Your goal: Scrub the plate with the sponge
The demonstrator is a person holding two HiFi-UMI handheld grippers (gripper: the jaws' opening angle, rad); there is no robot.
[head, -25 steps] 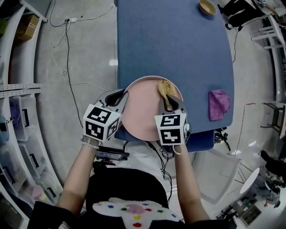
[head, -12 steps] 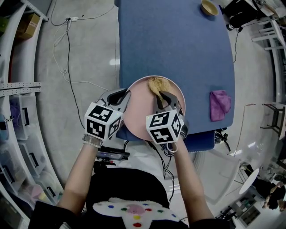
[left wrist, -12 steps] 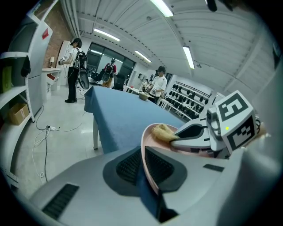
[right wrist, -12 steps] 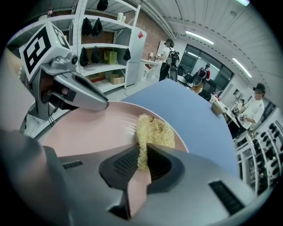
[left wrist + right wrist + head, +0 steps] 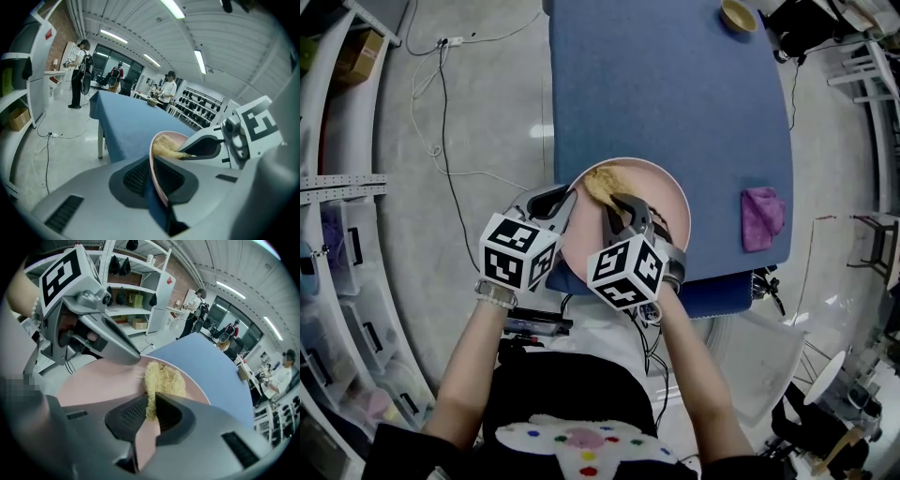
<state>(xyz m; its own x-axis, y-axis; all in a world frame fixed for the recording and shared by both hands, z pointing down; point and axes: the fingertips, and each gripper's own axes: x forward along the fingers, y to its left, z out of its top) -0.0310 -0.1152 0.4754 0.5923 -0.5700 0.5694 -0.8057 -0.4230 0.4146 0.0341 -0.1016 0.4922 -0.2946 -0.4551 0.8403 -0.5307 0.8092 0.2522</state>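
Sliding leftward over the last second, the right gripper [image 5: 617, 208] has carried the sponge [image 5: 598, 184] from the plate's upper right to its upper left, close to the left gripper [image 5: 559, 201]. Its jaws clamp the yellow, coarse, fibrous sponge, which rests against the round, smooth pink plate [image 5: 667, 204]. The left gripper's narrow jaws pinch the plate's left rim, holding it over the near edge of the blue table [image 5: 666, 84]. A crumpled purple cloth [image 5: 759, 218] lies well apart to the right, and a small tan bowl [image 5: 737, 14] sits at the far end. Both marker cubes show black-and-white squares.
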